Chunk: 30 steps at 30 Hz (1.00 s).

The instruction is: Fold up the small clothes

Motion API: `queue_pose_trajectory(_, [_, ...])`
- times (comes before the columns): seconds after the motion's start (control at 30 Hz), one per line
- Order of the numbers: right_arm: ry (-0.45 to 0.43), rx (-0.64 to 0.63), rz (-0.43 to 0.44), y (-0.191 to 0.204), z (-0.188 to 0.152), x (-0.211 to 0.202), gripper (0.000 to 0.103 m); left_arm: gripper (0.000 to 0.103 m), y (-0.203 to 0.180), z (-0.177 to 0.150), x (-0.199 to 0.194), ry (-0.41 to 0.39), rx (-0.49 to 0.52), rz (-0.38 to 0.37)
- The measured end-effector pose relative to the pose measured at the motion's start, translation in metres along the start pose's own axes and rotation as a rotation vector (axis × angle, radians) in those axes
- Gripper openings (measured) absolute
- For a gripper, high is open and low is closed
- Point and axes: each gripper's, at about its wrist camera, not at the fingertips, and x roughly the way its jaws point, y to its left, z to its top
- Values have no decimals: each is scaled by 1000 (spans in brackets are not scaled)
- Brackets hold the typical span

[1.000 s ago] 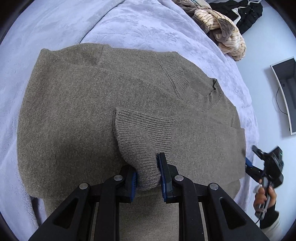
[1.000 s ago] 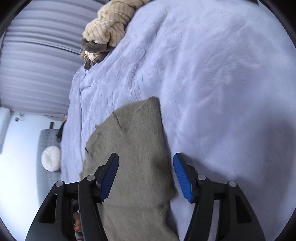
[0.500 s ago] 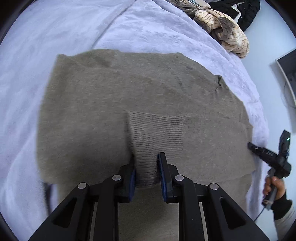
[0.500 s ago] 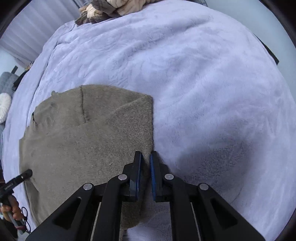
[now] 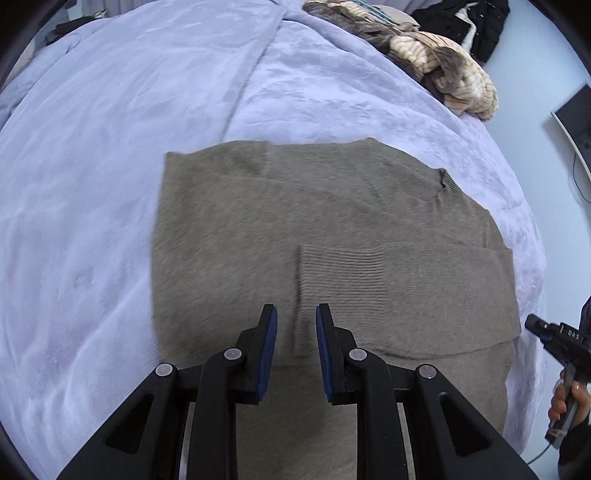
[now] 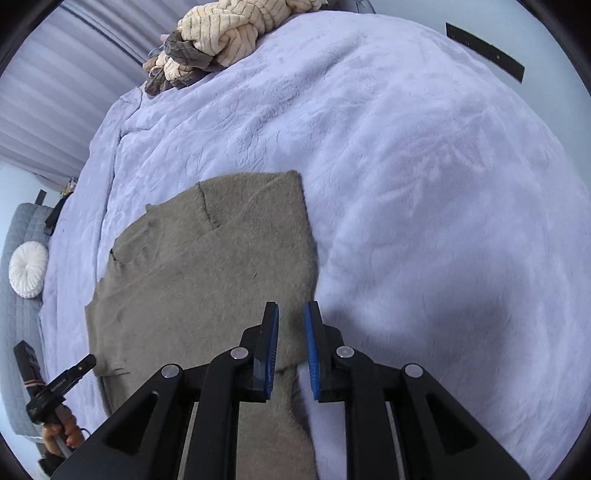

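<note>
Broadly, taupe sweater [image 5: 332, 229] flat on lavender blanket [image 5: 92, 221], clothes heap [image 5: 443, 70] beyond

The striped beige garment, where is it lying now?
In the left wrist view the striped beige garment lies bunched at the bed's far right edge, beyond the brown sweater.

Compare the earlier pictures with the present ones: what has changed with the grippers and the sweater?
The right gripper, wide open a second ago, closed on the side edge of the taupe sweater; its jaws have just eased slightly apart, fabric still between them. Both grippers have risen, lifting its near part. Unchanged: the left gripper stays clamped on the ribbed sleeve cuff; the clothes pile on the blanket.
</note>
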Motion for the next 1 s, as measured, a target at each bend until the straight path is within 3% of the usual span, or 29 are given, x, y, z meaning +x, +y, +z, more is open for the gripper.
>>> queue_pose_trajectory(0.07, [34, 108, 75, -16, -11, 7, 26, 22, -12, 4, 11, 9, 20, 2])
queue_pose_trajectory(0.13, [49, 227, 137, -33, -18, 16, 56, 22, -19, 4, 23, 31, 33, 4])
queue_pose_trajectory(0.17, [47, 269, 168, -39, -19, 21, 57, 22, -20, 2, 29, 50, 36, 17])
queue_pose_trajectory(0.23, [34, 336, 239, -49, -20, 31, 52, 22, -24, 0, 37, 62, 45, 41])
queue_pose_trajectory(0.27, [40, 353, 258, -51, -19, 36, 44, 22, -25, -1, 37, 59, 52, 47])
queue_pose_trajectory(0.3, [56, 350, 256, -50, -17, 38, 18, 22, -25, -1, 37, 57, 59, 53])
queue_pose_trajectory(0.37, [47, 233, 172, -34, -12, 33, 18, 22, -26, -2, 36, 58, 66, 59])
queue_pose_trajectory(0.47, [11, -51, -90, -5, -12, 28, 17, 22, -25, -3, 37, 62, 67, 66])
queue_pose_trajectory(0.5, [15, -91, -130, -2, -14, 30, 17, 22, -26, -3, 38, 63, 68, 71])
queue_pose_trajectory(0.73, [-8, -30, -143, -8, -16, 5, 19, 22, -30, -3, 24, 49, 56, 74])
queue_pose_trajectory(0.87, [-63, -112, -143, 11, -23, -14, 20, 22, -30, -1, 19, 35, 53, 71])
queue_pose_trajectory(1.0, [-60, -187, -117, 38, -24, -4, 20, 23, -30, -3, 38, 100, 63, 120])
